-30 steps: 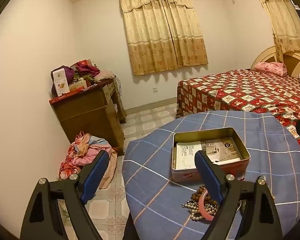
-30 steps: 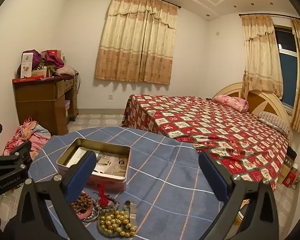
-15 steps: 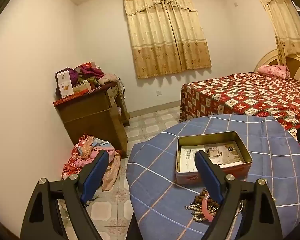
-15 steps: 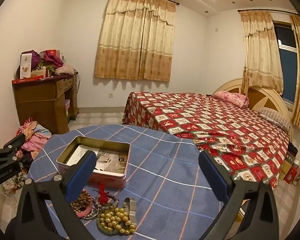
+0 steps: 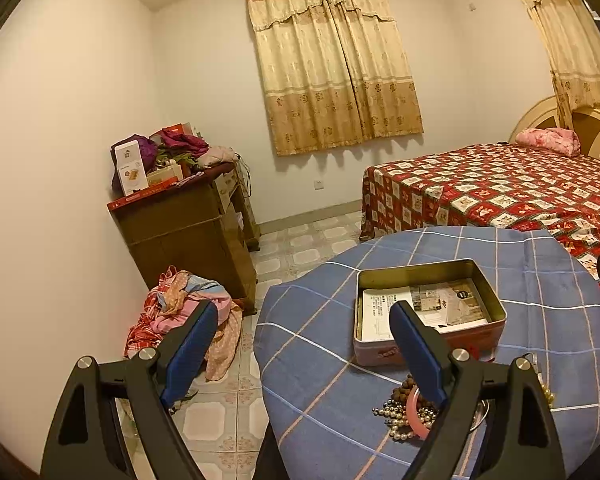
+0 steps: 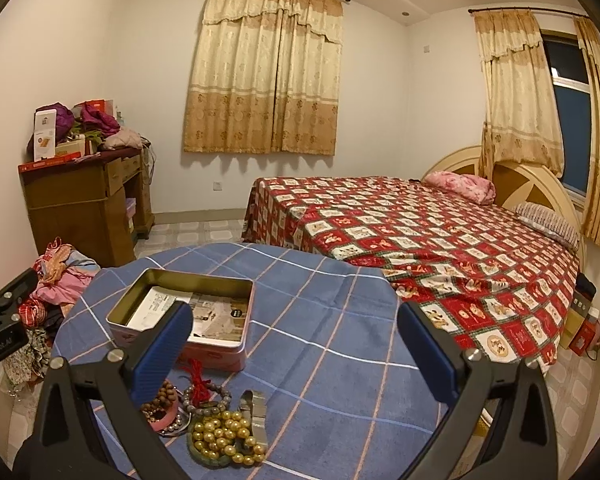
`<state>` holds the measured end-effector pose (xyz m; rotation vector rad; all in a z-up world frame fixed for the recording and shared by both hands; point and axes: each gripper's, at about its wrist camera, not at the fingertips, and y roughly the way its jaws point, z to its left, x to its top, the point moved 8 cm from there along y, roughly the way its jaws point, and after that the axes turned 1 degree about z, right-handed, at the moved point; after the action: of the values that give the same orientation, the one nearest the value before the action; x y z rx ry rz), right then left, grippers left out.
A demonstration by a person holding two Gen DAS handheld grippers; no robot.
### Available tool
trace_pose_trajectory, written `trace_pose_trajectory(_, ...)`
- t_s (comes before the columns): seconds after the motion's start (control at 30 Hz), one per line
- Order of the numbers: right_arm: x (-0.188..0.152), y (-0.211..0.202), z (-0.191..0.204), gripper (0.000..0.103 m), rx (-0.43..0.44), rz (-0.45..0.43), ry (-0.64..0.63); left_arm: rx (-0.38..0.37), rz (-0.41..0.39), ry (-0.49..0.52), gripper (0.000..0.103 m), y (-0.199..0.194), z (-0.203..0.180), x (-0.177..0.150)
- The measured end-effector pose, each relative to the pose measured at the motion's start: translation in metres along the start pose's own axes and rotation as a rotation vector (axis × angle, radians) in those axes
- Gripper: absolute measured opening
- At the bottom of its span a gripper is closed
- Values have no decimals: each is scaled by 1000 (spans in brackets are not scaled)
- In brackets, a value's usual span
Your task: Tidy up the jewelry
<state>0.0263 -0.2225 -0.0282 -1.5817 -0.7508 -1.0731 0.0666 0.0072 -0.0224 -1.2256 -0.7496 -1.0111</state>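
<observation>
The left gripper (image 5: 304, 344) and the right gripper (image 6: 296, 344) both hang over the surface (image 6: 332, 360) with fingers spread wide, holding nothing. The jewelry (image 6: 204, 420) lies in a little heap just beside the open tin box (image 6: 188, 316).

I am in a home bedroom. A bed (image 6: 420, 240) under a red patchwork spread fills the right side, with a pink pillow (image 6: 462, 186) against its curved headboard (image 6: 520, 184). Gold curtains (image 6: 266, 76) hang over the windows. A wooden dresser (image 5: 188, 236) piled with clothes and boxes stands against the wall, more laundry (image 5: 180, 312) heaped on the tiled floor (image 5: 300, 248) beside it.
</observation>
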Motion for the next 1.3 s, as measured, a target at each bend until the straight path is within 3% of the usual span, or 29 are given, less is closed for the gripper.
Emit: trace_pose_trajectory(1.3,-3,2,4,103,13,6,-6,-11,19,11,88,6,1,-8)
